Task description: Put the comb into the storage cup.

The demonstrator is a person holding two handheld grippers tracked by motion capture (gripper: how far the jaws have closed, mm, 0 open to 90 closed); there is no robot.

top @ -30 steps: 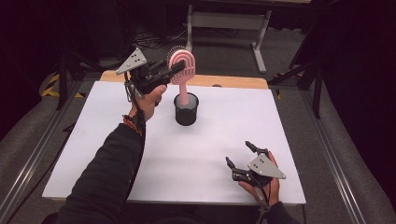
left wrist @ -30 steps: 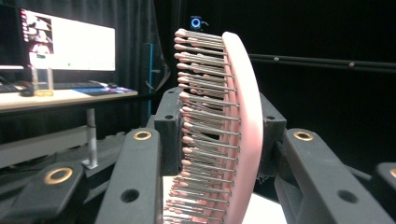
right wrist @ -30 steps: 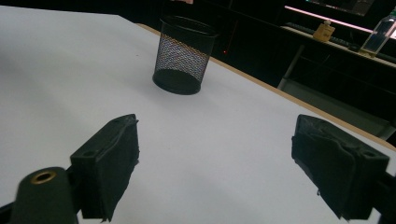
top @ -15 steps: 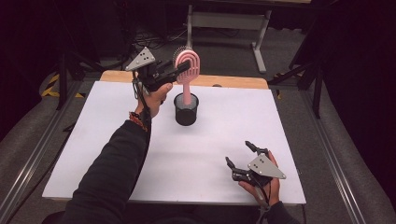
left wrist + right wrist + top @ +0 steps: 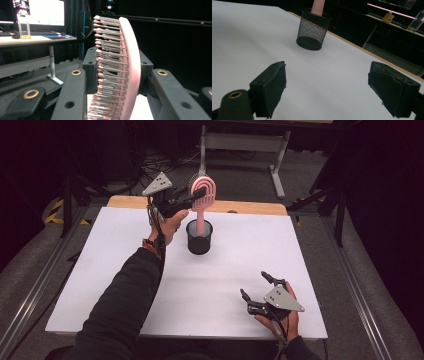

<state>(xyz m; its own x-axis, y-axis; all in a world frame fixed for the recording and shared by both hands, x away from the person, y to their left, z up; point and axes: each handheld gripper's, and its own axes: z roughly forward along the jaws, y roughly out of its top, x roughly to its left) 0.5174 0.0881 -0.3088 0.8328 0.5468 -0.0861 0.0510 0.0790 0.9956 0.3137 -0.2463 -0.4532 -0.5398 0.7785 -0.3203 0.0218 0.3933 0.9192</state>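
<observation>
A pink hairbrush (image 5: 204,190) stands nearly upright, its handle down inside a black mesh cup (image 5: 200,238) at the back middle of the white table (image 5: 110,270). My left gripper (image 5: 196,197) is shut on the brush head from the left. In the left gripper view the brush (image 5: 130,62) sits edge-on between the jaws, bristles to the left. My right gripper (image 5: 253,284) rests open near the front right of the table, with nothing between its pads. From the right gripper (image 5: 332,87), the cup (image 5: 312,31) with the pink handle (image 5: 317,6) is well ahead.
A wooden strip (image 5: 250,207) runs along the table's back edge. Beyond it stands a metal frame (image 5: 240,140). Metal rails flank the table on both sides. A desk with a monitor (image 5: 37,12) is off past the left gripper.
My left gripper has shifted slightly right with the brush head, bringing the brush more upright over the cup. The right gripper has stayed put.
</observation>
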